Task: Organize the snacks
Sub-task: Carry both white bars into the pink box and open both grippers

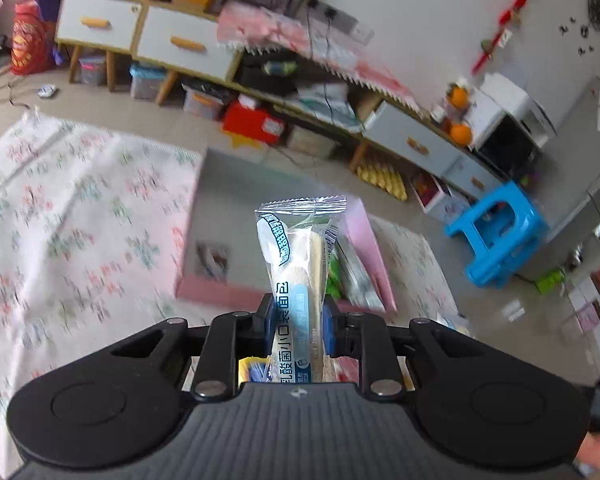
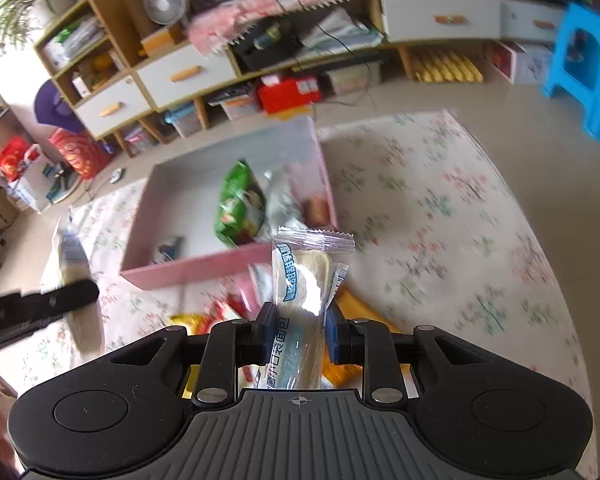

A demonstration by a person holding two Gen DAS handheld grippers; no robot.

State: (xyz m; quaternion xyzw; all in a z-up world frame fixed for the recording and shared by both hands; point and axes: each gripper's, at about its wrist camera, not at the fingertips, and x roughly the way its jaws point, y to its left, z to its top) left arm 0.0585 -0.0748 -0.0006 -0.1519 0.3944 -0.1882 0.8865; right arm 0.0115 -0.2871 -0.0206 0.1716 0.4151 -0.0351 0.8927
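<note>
Gripping a bread pack [image 1: 296, 280] at the lower centre of its frame, the left gripper [image 1: 298, 328] is clamped on the wrapper, which stands up between the blue pads. Behind it lies the pink box [image 1: 216, 292] on a floral cloth [image 1: 80, 208]. The right gripper [image 2: 298, 334] likewise pinches a second pack [image 2: 306, 280] at lower centre; its box [image 2: 188, 268] at mid-frame holds a green bag [image 2: 240, 204] among other snacks.
</note>
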